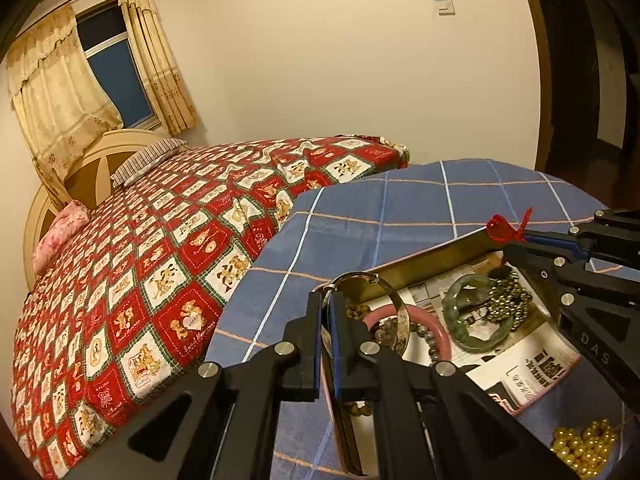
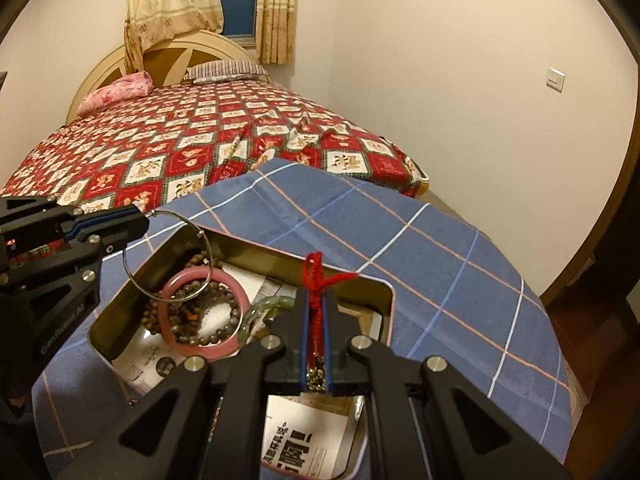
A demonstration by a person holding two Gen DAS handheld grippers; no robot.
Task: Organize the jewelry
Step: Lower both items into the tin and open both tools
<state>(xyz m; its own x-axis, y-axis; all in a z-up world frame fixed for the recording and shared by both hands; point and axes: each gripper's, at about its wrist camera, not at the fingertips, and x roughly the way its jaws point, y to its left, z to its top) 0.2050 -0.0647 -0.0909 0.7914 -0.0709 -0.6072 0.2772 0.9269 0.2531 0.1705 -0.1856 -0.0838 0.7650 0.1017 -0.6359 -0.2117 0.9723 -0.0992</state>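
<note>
Metal tin (image 2: 120, 312) on blue checked cloth (image 2: 440, 240) holds bangles and beads.
Left gripper (image 1: 327, 316) pinches a thin silver bangle (image 2: 168, 256) at the tin's ten o'clock; right gripper (image 2: 316, 312) clamps a red-corded bead string (image 2: 316, 276) at two o'clock.

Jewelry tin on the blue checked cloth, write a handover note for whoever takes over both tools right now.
Left tool: shut on the thin silver bangle, held above the tin's left end.
Right tool: shut on the red cord of a brass-bead string, held over the tin's right side.
Tin: paper-lined, already holds the pink bangle, dark bead bracelets and green jade bangle.
Left: release both pieces into the tin, then collect the gold beads lying on the cloth beside it.
</note>
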